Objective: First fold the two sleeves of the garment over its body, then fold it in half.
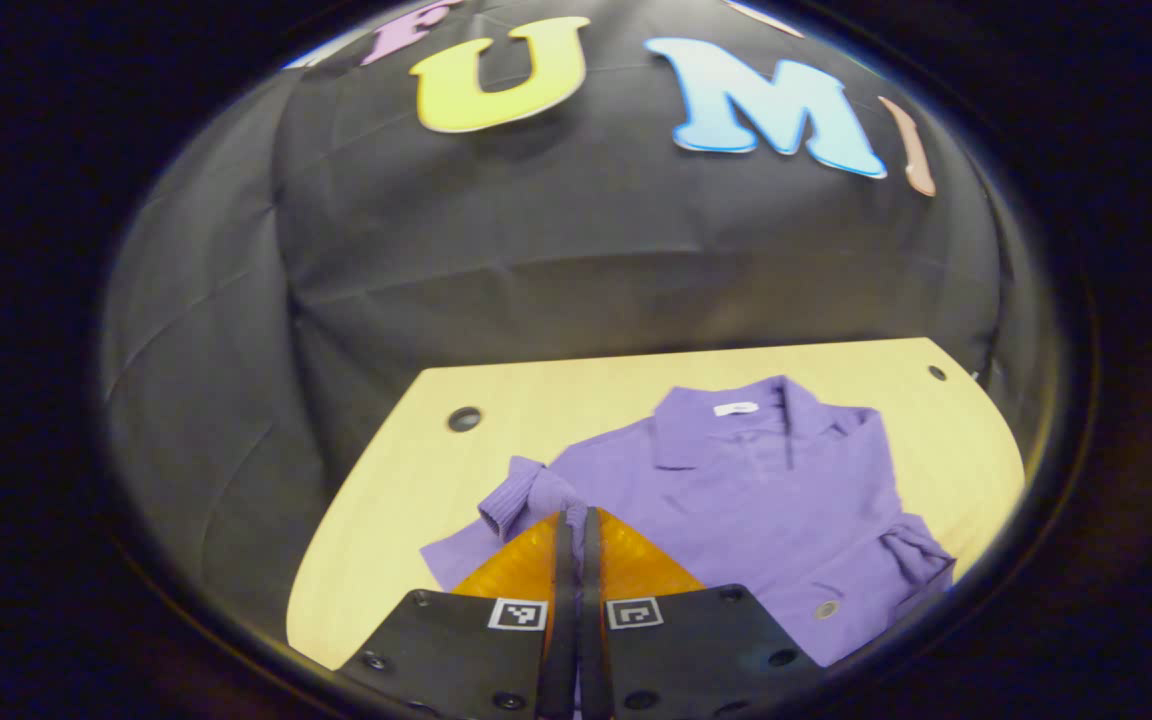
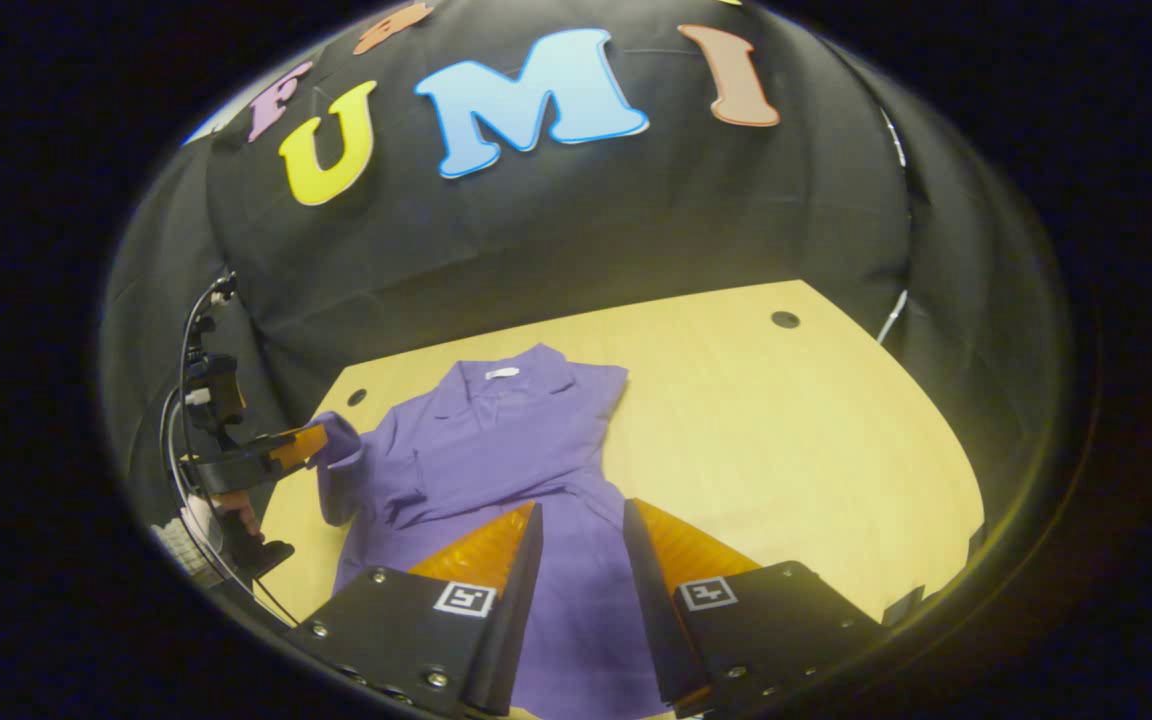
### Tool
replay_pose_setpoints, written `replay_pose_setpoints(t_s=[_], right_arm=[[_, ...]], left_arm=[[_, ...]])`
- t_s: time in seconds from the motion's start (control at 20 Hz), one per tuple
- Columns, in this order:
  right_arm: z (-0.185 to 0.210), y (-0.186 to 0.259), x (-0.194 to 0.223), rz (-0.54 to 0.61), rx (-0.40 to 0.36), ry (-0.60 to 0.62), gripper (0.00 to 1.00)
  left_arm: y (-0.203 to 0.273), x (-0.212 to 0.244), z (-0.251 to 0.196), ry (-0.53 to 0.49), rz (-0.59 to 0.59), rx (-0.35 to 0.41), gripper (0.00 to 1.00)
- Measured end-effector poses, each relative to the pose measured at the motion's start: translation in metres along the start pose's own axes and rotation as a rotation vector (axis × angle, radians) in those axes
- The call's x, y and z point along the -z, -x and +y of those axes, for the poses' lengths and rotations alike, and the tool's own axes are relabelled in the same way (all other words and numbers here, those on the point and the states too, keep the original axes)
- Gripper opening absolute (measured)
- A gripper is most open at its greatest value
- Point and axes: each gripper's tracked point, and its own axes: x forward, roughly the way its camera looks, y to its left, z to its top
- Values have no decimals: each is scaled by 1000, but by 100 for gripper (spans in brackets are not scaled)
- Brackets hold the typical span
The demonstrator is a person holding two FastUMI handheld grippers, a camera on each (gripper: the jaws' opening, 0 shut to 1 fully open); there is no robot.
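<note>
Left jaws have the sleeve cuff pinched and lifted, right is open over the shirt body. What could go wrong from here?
1. The left gripper pinches just the end of the sleeve cuff; it may slip out mid-fold.
2. The other sleeve is already bunched, so the fold may turn out uneven.
3. The right gripper hovers open above the shirt, not pinning it, so pulling could drag it across the table.

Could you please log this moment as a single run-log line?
left gripper: shut on sleeve, lifted | right gripper: open above purple garment | table: other sleeve already folded
</note>
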Motion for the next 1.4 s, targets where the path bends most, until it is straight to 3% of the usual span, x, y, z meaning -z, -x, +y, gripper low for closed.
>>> replay_pose_setpoints(t_s=[0.5, 0.75, 0.9, 1.25, 1.35, 1.4], right_arm=[[-85, 34, 21, -9, 140, -121, 52], [-113, 53, 30, -10, 191, -165, 52], [-127, 59, 38, -1, 208, -189, 52], [-127, 56, 45, 17, 181, -196, 52], [-118, 50, 45, 26, 161, -179, 52], [-113, 46, 46, 32, 150, -171, 52]], left_arm=[[3, -19, -219, -234, -55, 329, 7], [-5, 1, -266, -293, -12, 365, 7], [-8, 11, -278, -260, 24, 398, 12], [9, 13, -292, -250, 35, 447, 73], [13, 15, -282, -234, 51, 439, 69], [15, 16, -275, -216, 60, 433, 74]])
